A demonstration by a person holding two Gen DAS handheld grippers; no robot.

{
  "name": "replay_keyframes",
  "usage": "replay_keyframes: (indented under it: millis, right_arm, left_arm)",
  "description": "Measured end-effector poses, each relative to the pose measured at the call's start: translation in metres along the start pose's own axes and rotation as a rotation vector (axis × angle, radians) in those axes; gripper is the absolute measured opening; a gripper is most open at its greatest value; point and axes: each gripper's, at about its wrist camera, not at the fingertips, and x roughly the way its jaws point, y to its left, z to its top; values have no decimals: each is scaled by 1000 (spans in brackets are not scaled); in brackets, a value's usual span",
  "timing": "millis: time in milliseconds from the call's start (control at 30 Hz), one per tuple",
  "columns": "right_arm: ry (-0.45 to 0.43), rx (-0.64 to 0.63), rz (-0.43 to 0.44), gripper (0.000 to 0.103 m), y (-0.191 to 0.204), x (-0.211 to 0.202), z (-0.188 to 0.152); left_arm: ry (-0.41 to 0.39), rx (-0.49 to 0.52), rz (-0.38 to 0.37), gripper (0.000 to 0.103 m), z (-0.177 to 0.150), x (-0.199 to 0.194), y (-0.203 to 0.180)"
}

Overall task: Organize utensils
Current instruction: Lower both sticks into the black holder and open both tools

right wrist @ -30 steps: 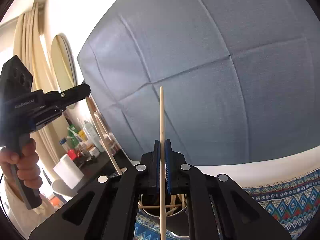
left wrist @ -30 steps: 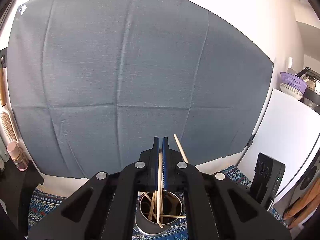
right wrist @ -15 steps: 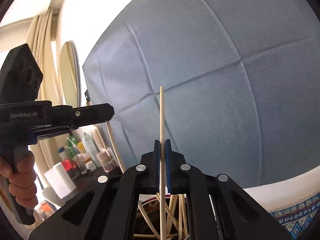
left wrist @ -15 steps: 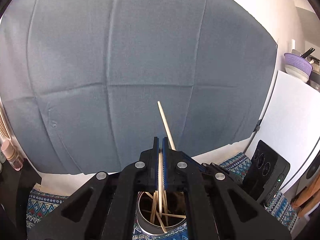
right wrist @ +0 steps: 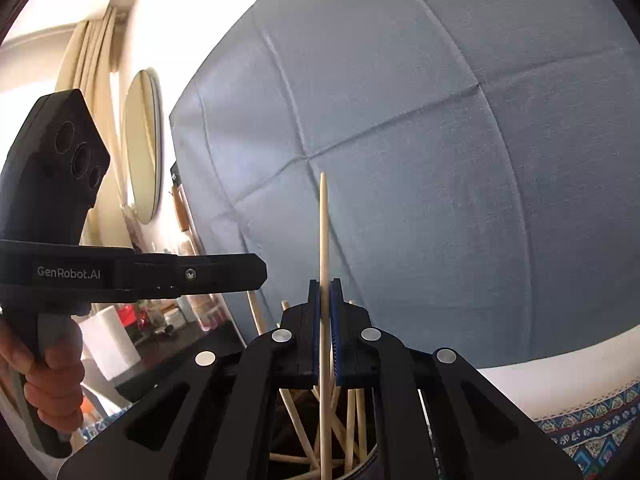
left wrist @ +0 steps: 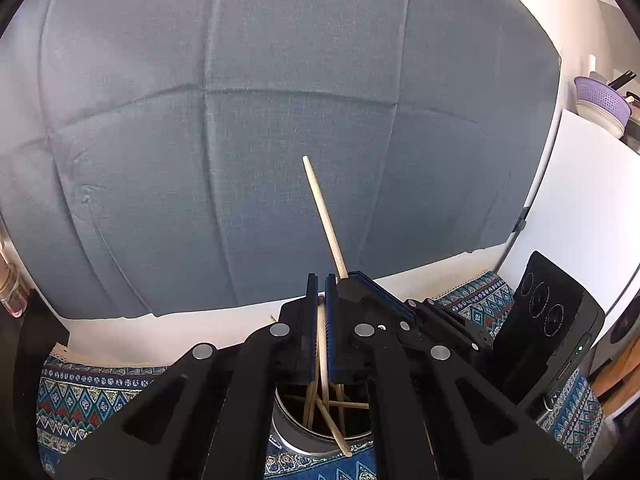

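Left gripper [left wrist: 319, 308]: fingers pinched on a chopstick [left wrist: 320, 344] above the metal cup [left wrist: 288, 438].
Right gripper [right wrist: 325, 312]: fingers clamp an upright skewer [right wrist: 324, 224] over the same cup.

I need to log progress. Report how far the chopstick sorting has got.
Done: several chopsticks already stand crossed inside the metal canister. In hand: the left gripper pinches one chopstick above the canister, and the right gripper clamps a chopstick upright, its lower end down among those in the canister. Left: release both. Whether more utensils wait elsewhere is not visible.
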Motion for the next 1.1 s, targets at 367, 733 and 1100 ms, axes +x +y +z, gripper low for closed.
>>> replay_keyframes:
  millis: [367, 733, 1100]
  right_arm:
    - [42, -39, -9, 5, 2, -23, -16]
    - [130, -135, -48, 5, 15, -42, -23]
    - [153, -211, -119, 28, 30, -61, -26]
  left_arm:
    - [14, 13, 1, 3, -7, 0, -8]
    - [28, 38, 22, 4, -12, -2, -15]
    - [13, 4, 23, 37, -21, -13, -5]
